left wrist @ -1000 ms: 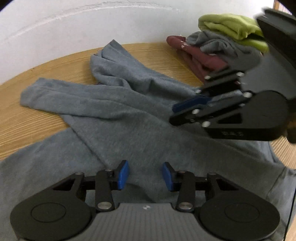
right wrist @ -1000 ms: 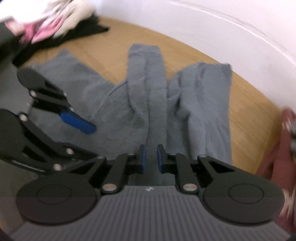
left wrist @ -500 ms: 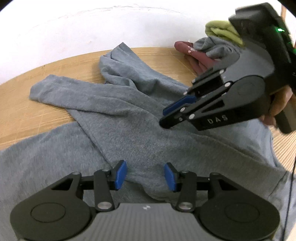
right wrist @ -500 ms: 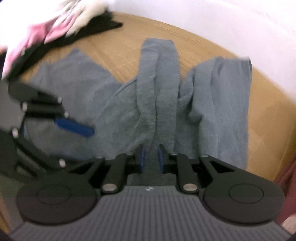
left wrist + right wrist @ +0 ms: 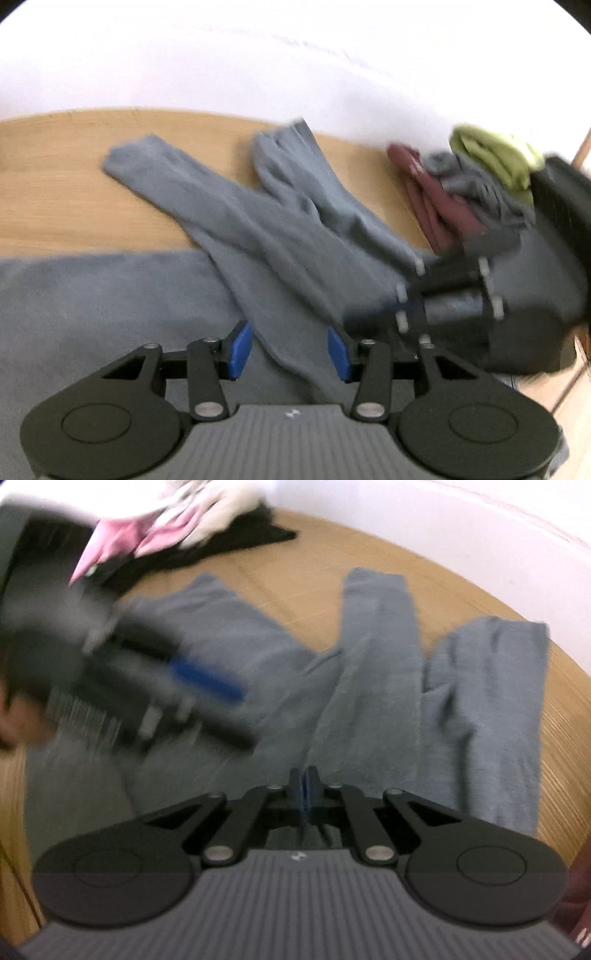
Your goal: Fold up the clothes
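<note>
Right gripper (image 5: 304,788) has just snapped shut, seemingly pinching the grey top (image 5: 369,686), left gripper (image 5: 290,349) half-spread above it: fold starting.

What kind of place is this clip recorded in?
Probably a home or lab laundry-folding spot: a wooden table against a white wall, a grey garment spread on it, and a clothes pile alongside.

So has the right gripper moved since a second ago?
Yes. In the left wrist view the right gripper has dropped from beside the clothes pile onto the grey shirt, jaws just closing.
</note>
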Motion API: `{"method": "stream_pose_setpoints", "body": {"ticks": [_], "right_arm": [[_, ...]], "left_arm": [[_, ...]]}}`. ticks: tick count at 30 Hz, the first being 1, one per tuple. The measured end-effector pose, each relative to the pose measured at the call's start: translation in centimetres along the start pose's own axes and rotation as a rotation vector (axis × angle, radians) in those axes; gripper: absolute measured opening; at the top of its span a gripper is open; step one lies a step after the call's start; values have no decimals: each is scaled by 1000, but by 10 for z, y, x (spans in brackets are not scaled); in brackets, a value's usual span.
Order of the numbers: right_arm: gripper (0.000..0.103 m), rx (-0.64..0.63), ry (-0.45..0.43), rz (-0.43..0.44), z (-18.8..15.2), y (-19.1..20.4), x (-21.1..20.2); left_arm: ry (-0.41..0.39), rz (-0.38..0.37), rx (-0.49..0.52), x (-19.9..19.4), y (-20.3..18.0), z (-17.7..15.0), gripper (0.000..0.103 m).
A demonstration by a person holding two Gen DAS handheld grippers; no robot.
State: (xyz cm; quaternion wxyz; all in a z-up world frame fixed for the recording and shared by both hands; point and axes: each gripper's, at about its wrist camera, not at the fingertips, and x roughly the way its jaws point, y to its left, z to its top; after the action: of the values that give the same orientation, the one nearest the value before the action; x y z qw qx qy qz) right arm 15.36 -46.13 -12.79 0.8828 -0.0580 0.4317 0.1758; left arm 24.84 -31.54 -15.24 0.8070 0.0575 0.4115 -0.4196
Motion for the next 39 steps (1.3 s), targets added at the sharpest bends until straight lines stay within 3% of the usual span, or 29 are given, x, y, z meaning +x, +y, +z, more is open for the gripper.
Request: {"method": "stream_pose_setpoints", "body": {"ticks": [2, 5, 6, 11, 14, 18, 23, 26, 30, 35, 38, 39], "right_arm": [[7, -65, 43, -5, -2, 12, 10], [8, -85, 25, -39, -2, 20, 12], [8, -62, 26, -35, -1, 17, 8], [8, 165, -164, -14, -3, -23, -39], [8, 231, -178, -158, -3, -47, -38], [7, 104, -61, -182, -3, -36, -10], [6, -40, -25, -127, -4, 0, 5], [7, -113, -20, -153, 0, 16, 12], [8, -75, -24, -156, -1, 13, 11], [9, 96, -121, -197, 5, -7, -1], [25, 98, -96, -231, 11, -8, 9], [24, 86, -83, -245, 14, -7, 13]], "left_arm": [[-9, 24, 14, 2, 2, 10, 47], [8, 25, 51, 17, -4, 20, 47], [22, 46, 68, 25, -7, 21, 47], [90, 132, 153, 50, -22, 7, 47], [82, 124, 149, 44, -24, 3, 47], [31, 71, 73, 33, -16, 15, 47], [17, 51, 45, 43, -10, 42, 47], [39, 62, 50, 56, -12, 52, 47], [91, 138, 106, 70, -18, 42, 46], [45, 149, 136, 62, -21, 25, 48], [17, 123, 123, 61, -15, 21, 46], [14, 117, 120, 60, -13, 19, 46]]}}
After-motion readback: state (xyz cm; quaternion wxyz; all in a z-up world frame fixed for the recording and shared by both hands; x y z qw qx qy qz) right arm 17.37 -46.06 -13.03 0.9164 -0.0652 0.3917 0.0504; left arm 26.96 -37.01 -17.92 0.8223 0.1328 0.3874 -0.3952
